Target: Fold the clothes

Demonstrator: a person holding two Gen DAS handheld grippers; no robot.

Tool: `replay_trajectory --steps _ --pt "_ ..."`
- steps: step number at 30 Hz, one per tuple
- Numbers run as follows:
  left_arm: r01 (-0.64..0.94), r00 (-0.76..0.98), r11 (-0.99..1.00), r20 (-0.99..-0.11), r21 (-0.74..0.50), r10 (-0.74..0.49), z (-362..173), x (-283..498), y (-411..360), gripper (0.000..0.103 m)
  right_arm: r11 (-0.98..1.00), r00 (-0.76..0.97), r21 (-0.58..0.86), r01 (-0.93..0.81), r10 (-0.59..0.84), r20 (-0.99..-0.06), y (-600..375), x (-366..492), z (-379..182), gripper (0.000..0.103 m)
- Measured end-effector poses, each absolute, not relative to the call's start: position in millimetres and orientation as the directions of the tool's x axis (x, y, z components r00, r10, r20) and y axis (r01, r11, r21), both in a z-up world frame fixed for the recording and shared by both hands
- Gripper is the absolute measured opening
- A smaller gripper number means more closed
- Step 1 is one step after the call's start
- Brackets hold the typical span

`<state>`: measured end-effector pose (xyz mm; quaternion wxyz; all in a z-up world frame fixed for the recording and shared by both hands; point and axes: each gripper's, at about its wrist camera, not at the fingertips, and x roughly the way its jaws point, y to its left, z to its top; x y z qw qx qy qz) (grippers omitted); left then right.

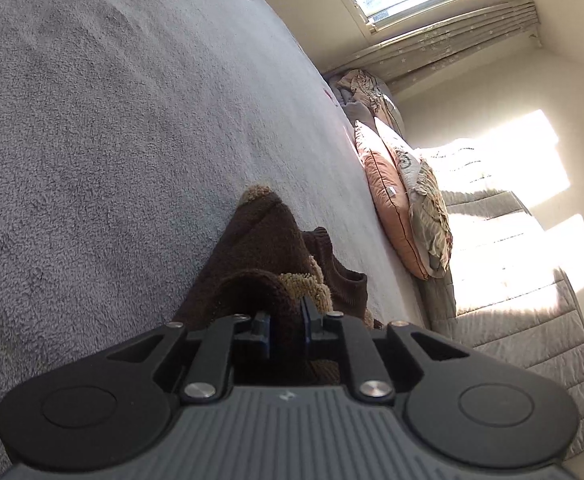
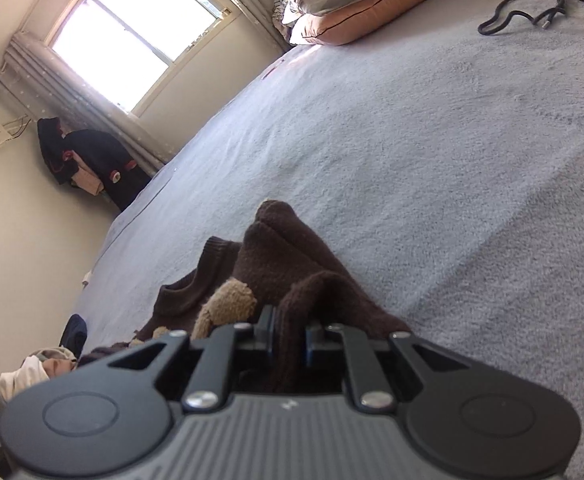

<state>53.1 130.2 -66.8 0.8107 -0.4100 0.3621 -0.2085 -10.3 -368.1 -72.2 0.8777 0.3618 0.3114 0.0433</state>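
On the bed: a brown sweater [image 1: 263, 248] lies bunched on the grey blanket [image 1: 91, 120], collar and tan fuzzy patches [image 2: 227, 300] showing, part of it raised toward the cameras.
Left tongs: the left tongs [image 1: 285, 320] stand narrow, a fold of brown knit pinched between the blue pads.
Right tongs: the right tongs [image 2: 289, 334] are likewise narrow, clamped on another fold of the same sweater.
Step in hand: judging by the two grips and the cloth draped forward from them, an edge of the sweater is being carried over the rest of it, a fold mid-way.
Next move: it likely calls for laying the held edge down flat and even on the body of the sweater, both sides level, then letting go without dragging the knit.
Risk: thick knit may bunch or spring back; the tan patches add bulk under the fold.
Around: pink and patterned pillows [image 1: 396, 208] sit at the head of the bed, a grey quilt [image 1: 512, 300] beside them, a black cable [image 2: 532, 12] well apart on the blanket, dark clothes [image 2: 87, 160] hang by the window [image 2: 139, 28].
In the way: nothing lies near the sweater; blanket around it is bare.
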Motion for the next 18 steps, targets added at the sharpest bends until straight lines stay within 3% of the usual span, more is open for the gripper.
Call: replay_trajectory --steps 2,9,12,18 --pt "0.066 0.654 0.586 -0.409 -0.808 -0.636 -63 50 128 0.024 0.714 0.814 0.687 0.133 0.316 -0.487 -370 -12 -71 0.02" --pt "0.104 0.694 0.572 -0.353 -0.813 -0.628 -54 40 128 0.055 0.703 0.884 0.707 0.075 0.28 -0.373 -368 -27 -53 0.069" --pt "0.103 0.716 0.6 -0.36 -0.793 -0.598 -49 38 128 0.059 0.742 0.917 0.667 0.074 0.213 -0.338 -368 -34 -41 0.079" --pt "0.13 0.754 0.717 -0.402 -0.685 -0.52 -34 34 121 0.067 0.773 0.934 0.628 0.091 0.152 -0.322 -370 -39 -37 0.085"
